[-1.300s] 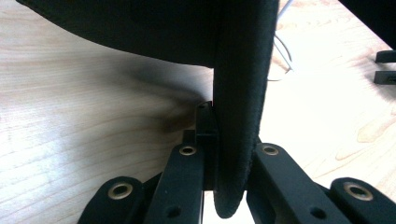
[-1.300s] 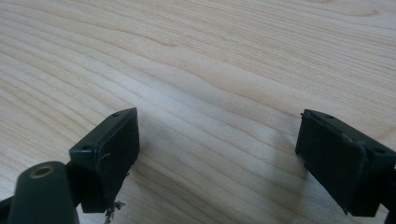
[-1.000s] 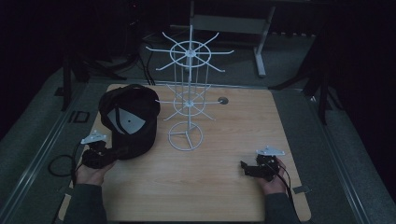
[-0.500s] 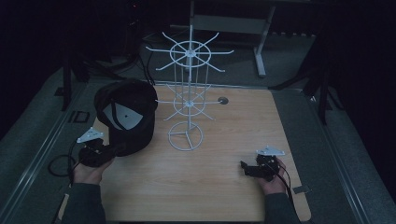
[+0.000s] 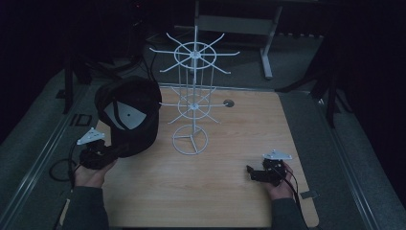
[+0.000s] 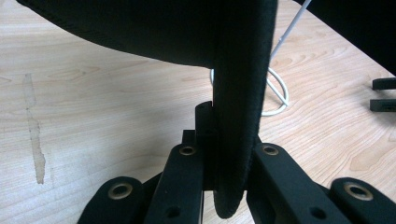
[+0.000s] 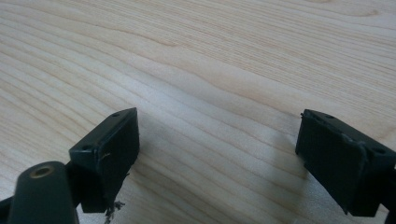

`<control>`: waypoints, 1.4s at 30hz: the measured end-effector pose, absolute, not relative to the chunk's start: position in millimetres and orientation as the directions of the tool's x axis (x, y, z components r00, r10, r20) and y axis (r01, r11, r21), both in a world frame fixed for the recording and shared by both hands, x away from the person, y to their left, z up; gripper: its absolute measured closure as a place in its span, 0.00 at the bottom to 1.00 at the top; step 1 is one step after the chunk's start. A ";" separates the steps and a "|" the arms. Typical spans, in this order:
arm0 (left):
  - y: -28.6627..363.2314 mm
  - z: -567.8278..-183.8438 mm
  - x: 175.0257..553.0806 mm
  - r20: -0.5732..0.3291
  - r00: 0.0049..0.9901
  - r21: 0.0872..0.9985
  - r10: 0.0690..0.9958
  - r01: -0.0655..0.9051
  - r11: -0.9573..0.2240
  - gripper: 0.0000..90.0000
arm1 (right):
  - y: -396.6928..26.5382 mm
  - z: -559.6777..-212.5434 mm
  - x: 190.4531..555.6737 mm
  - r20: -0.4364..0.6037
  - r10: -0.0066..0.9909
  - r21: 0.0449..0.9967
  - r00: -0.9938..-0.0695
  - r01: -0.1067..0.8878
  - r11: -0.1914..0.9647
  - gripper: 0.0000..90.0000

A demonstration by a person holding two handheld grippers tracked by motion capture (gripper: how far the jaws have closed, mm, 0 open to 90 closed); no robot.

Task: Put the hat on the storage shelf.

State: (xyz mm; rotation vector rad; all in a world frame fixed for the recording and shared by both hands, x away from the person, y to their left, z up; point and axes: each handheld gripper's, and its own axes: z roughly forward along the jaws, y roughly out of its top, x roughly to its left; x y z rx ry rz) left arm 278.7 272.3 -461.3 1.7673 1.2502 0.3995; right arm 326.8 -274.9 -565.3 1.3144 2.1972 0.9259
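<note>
Black fabric is being pinched as the left gripper (image 5: 115, 151) is clamping the cap's (image 5: 129, 115) brim, so keep lifting it toward the white wire rack (image 5: 194, 96) at two o'clock while the right gripper (image 5: 253, 173) is resting gaping, empty, on the wooden table (image 5: 230, 201).

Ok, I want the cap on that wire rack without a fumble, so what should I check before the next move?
1. Left gripper shut on the black cap, pinching its brim: ok.
2. Cap off the table: ok, it hangs raised in the high view.
3. White wire rack upright on its ring base, just right of the cap: ok.
4. A free hook on the rack: ok, all the arms look bare.
5. Right gripper open, holding nothing, low over bare wood and apart from the rack: ok.
6. Grip strong enough to carry the cap across: cannot tell.
</note>
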 end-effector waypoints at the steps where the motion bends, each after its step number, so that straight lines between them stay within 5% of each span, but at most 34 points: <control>1: 272.3 -460.7 278.5 -0.228 0.434 0.813 0.872 0.577 -0.075 0.97 | -274.9 -565.2 326.8 -0.014 0.884 0.721 -0.468 0.607 0.333 0.15; 42: 266.8 -440.0 272.9 -0.208 0.390 0.862 0.897 0.506 -0.020 0.96 | -274.8 -565.3 326.8 -0.014 0.884 0.722 -0.467 0.607 0.332 0.15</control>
